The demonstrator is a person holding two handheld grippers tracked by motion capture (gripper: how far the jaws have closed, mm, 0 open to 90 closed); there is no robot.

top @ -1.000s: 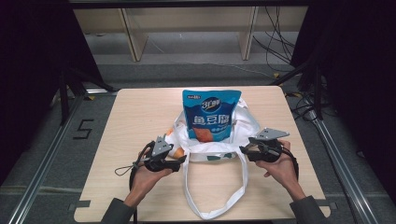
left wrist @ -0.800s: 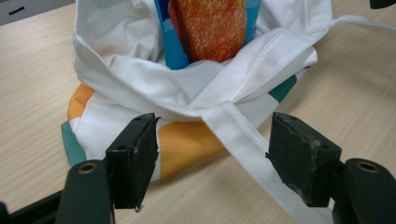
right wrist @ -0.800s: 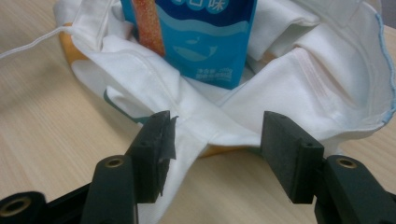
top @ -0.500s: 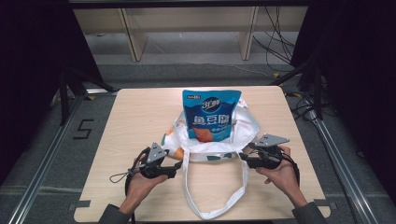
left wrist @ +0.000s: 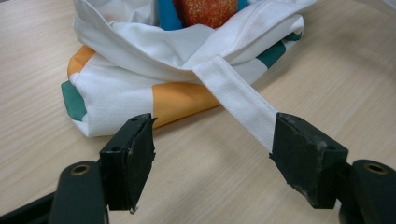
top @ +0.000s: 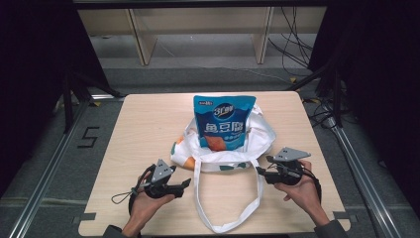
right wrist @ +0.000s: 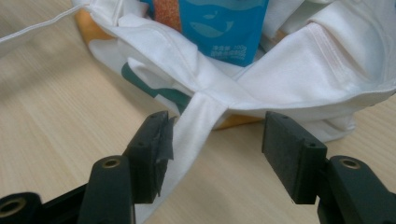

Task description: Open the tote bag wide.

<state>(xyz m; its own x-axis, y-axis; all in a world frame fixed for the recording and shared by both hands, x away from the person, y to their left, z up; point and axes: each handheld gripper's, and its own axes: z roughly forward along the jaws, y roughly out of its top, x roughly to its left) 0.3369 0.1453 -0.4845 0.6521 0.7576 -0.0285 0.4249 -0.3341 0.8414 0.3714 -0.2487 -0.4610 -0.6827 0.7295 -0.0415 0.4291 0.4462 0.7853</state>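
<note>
Currently a white tote bag (top: 223,148) is lying slumped on the wooden surface (top: 148,124), with a blue snack pouch (top: 224,121) standing upright in its mouth — so the loading looks done. What appears to be left is taking up the handles.

Left claw (top: 185,183) is hovering low, just beside the bag's near left corner. In the left gripper view its jaws are standing open, having just been widening, with only bare surface between the pads; the strap (left wrist: 236,95) is running down behind the right-hand pad, and whether it is touching that pad I cannot tell.

Right claw (top: 258,170) is sitting at the bag's near right corner, jaws also open after widening a moment back. In the right gripper view the other strap end (right wrist: 194,123) is lying between the pads, close against the left one (not pinched).

The long handle loop (top: 218,225) is trailing toward the near edge of the surface, slack. Judging by this, neither handle is gripped yet — closing and lifting are still to come.
</note>
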